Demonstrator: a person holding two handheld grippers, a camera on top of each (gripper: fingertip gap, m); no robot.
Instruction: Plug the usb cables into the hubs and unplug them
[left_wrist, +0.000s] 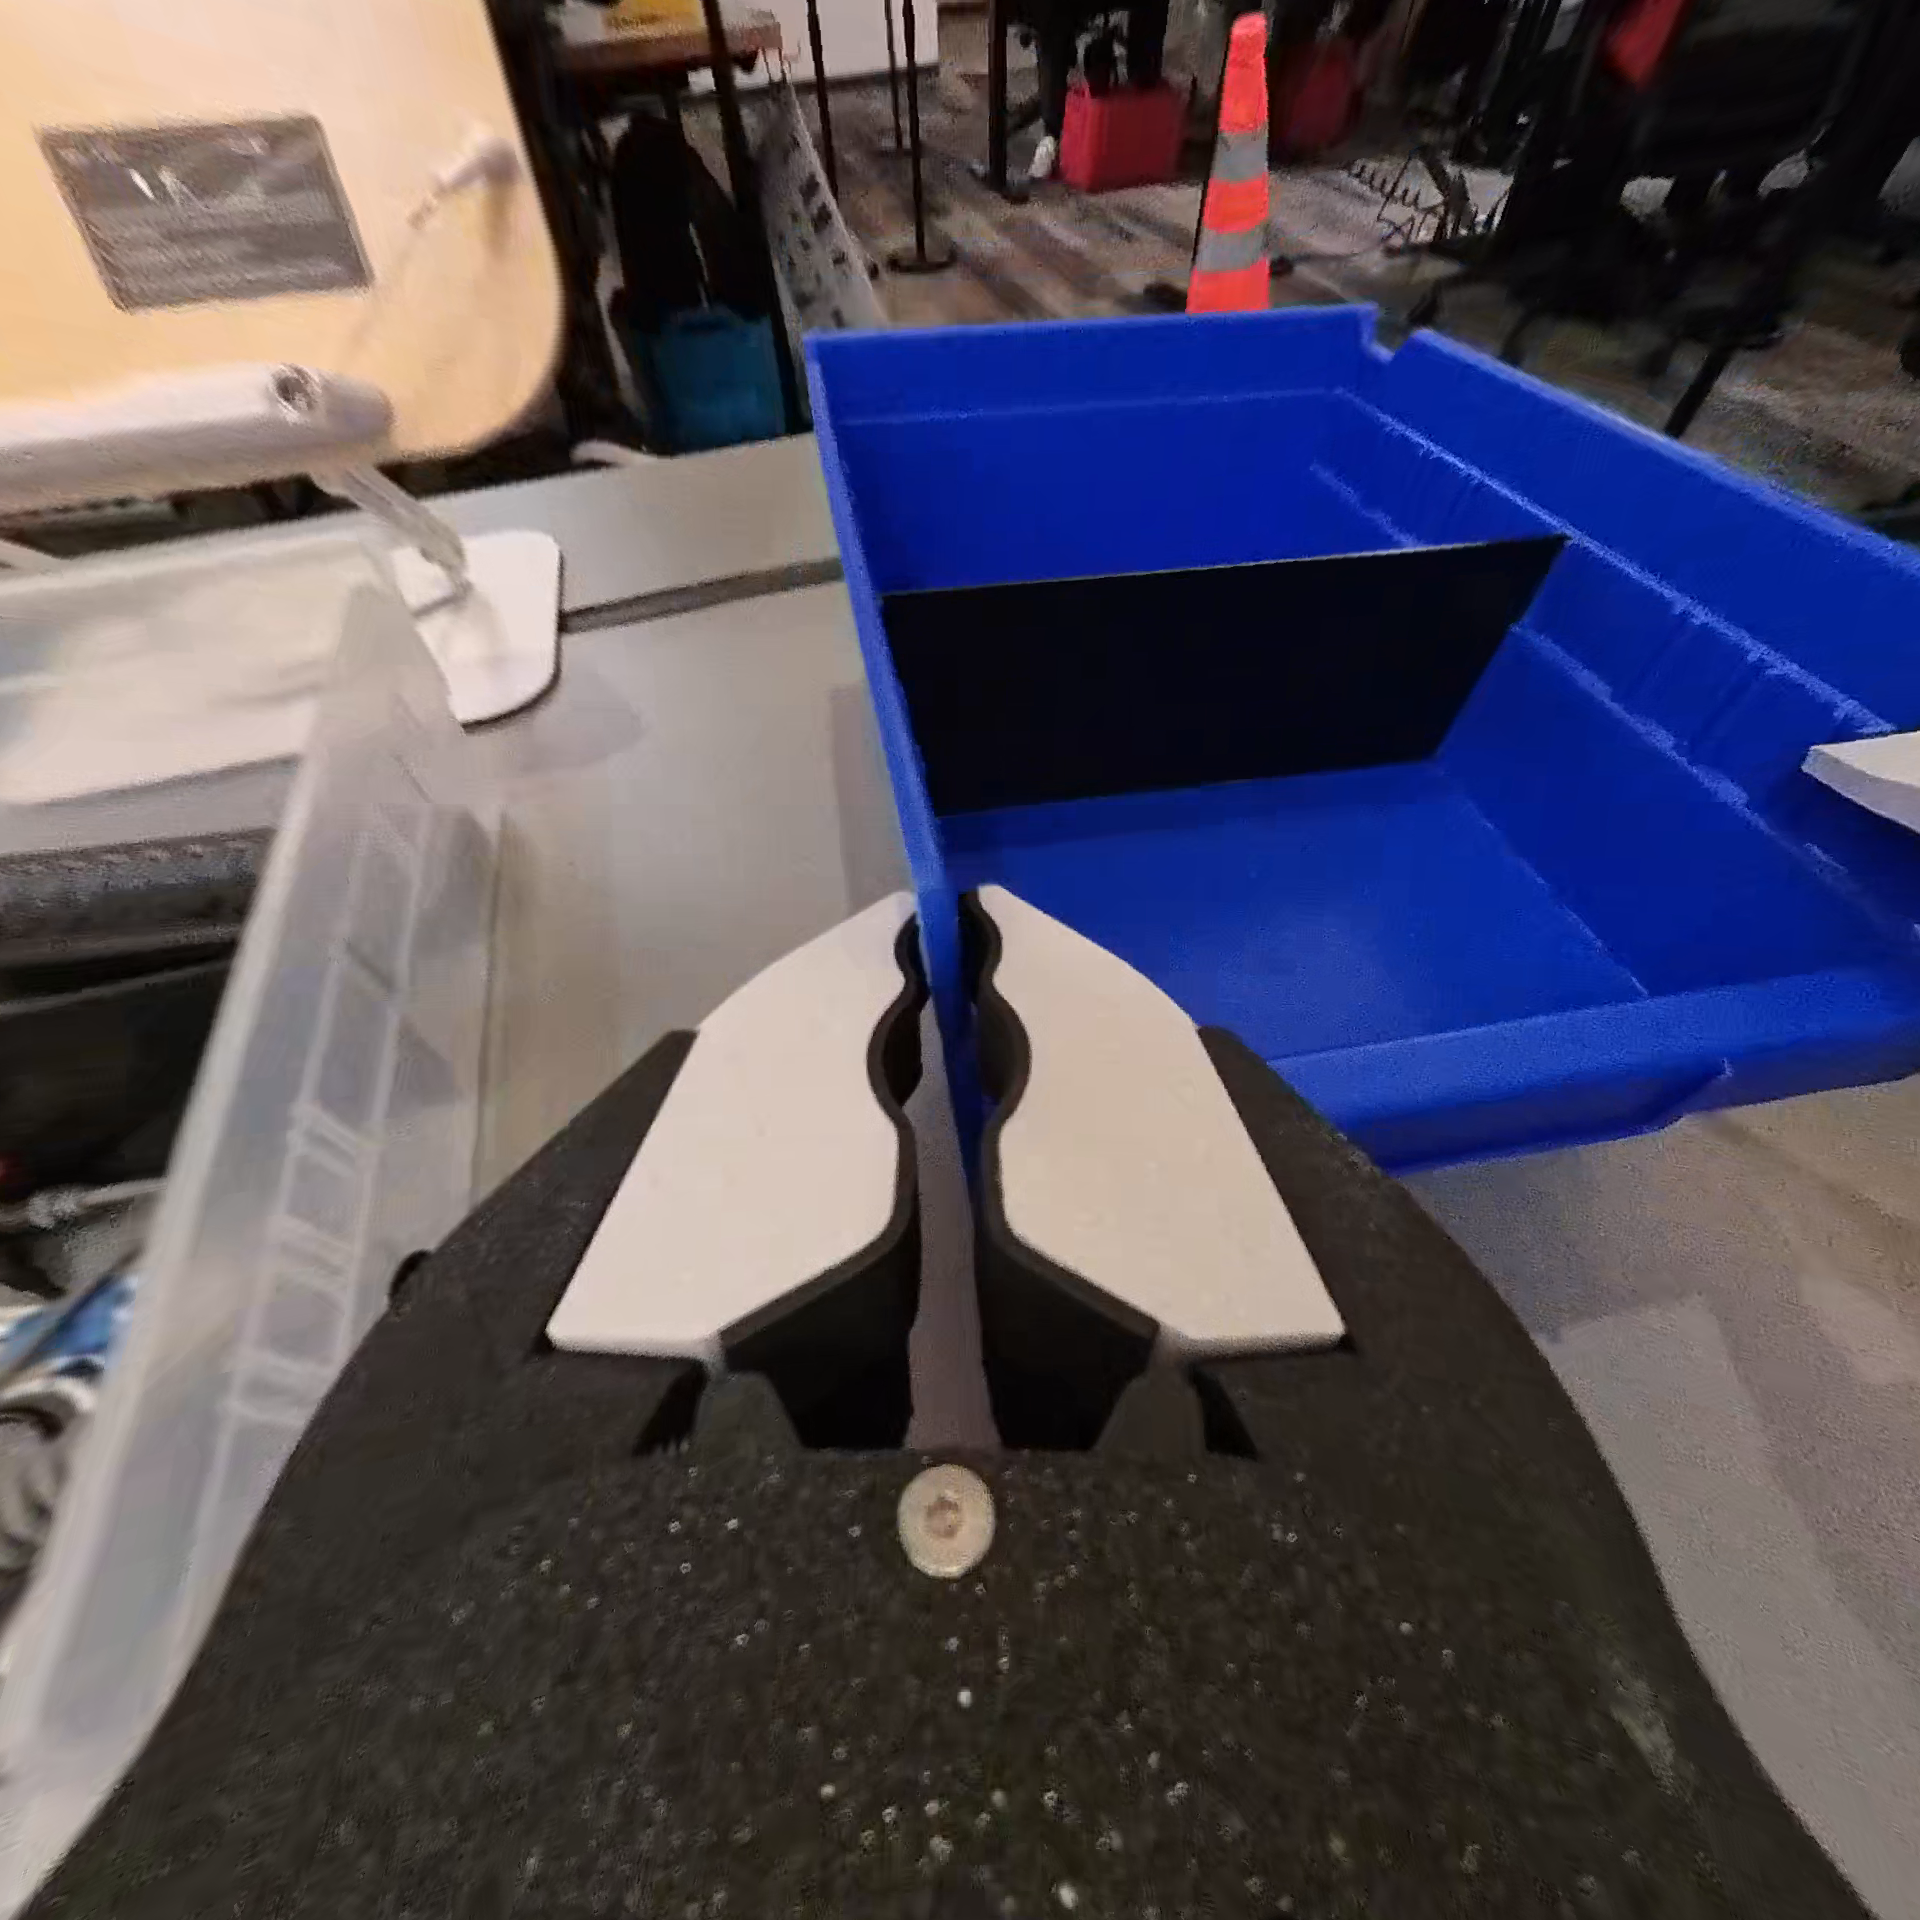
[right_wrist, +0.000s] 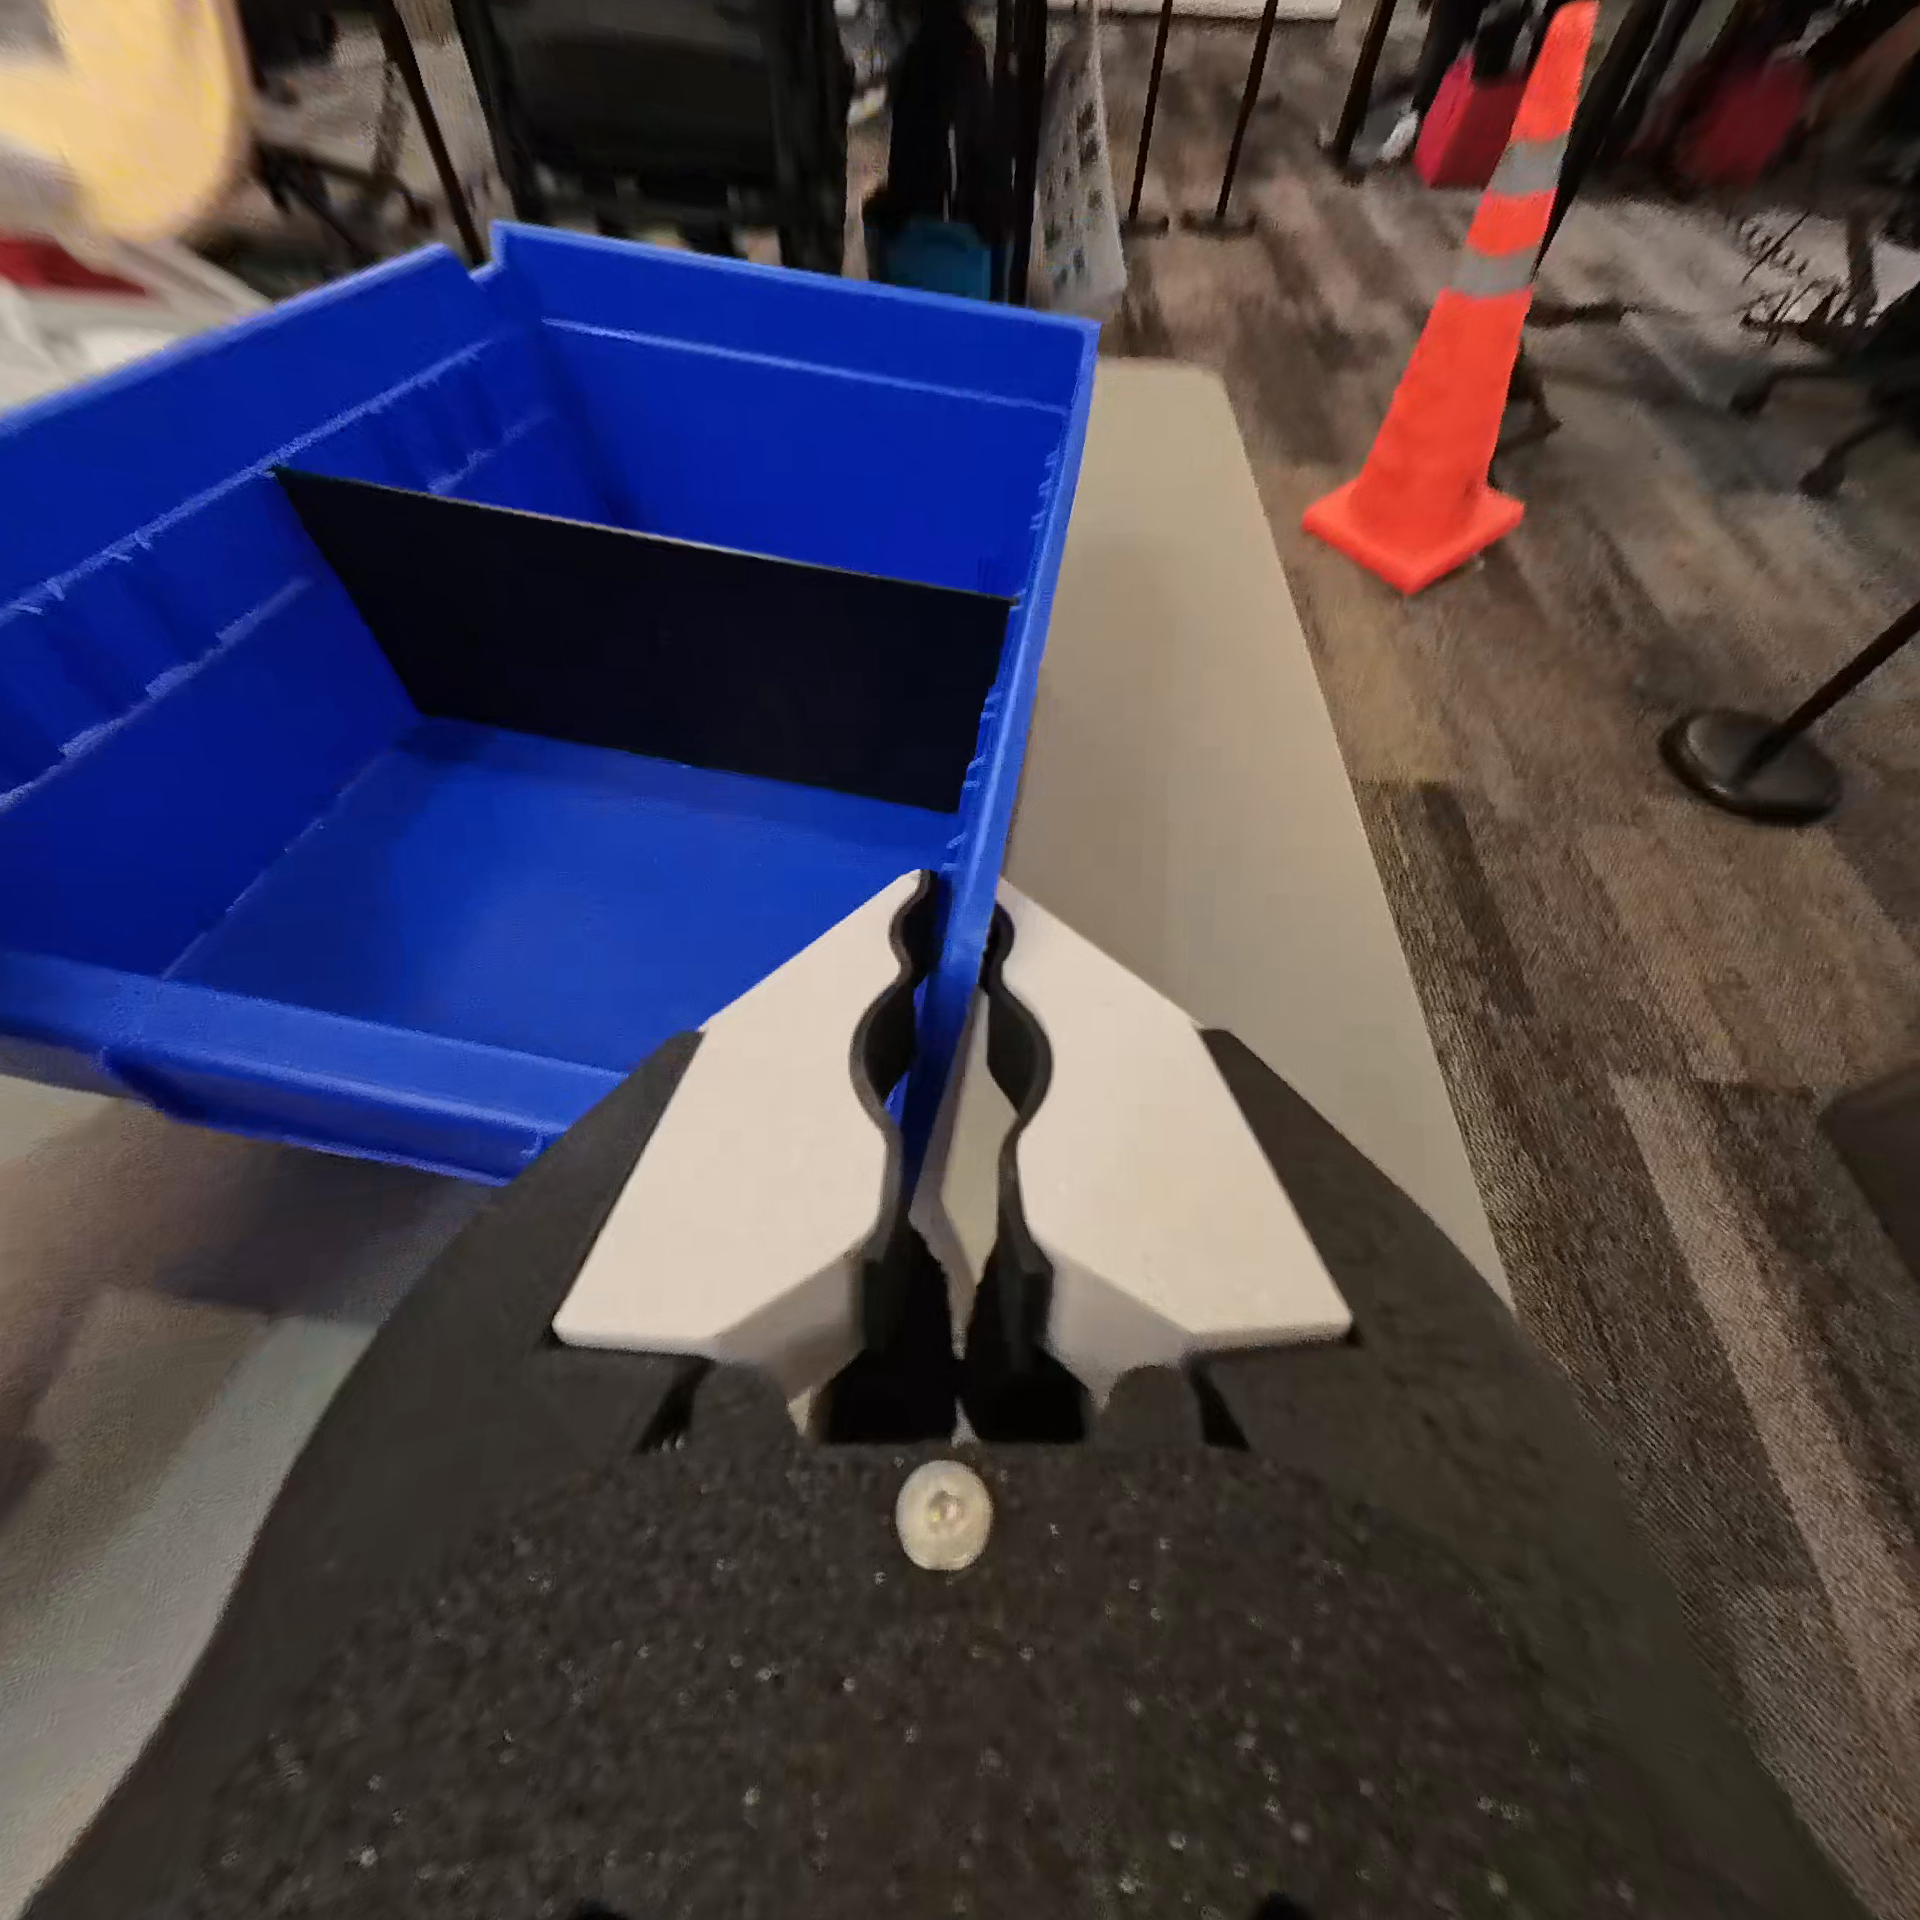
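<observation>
Grey carpet stretches behind the pale bench (right_wrist: 1174, 665), where an orange cone (right_wrist: 1455, 364) and a black stand base (right_wrist: 1751, 769) sit. Each tool is clamped on a side wall of the blue bin (left_wrist: 1299, 935): left tool (left_wrist: 945, 925) on its left wall, right tool (right_wrist: 961, 914) on its right. A black divider (left_wrist: 1195, 675) splits the bin. A clear tub (left_wrist: 260, 987) stands left. No cable or hub shows.
</observation>
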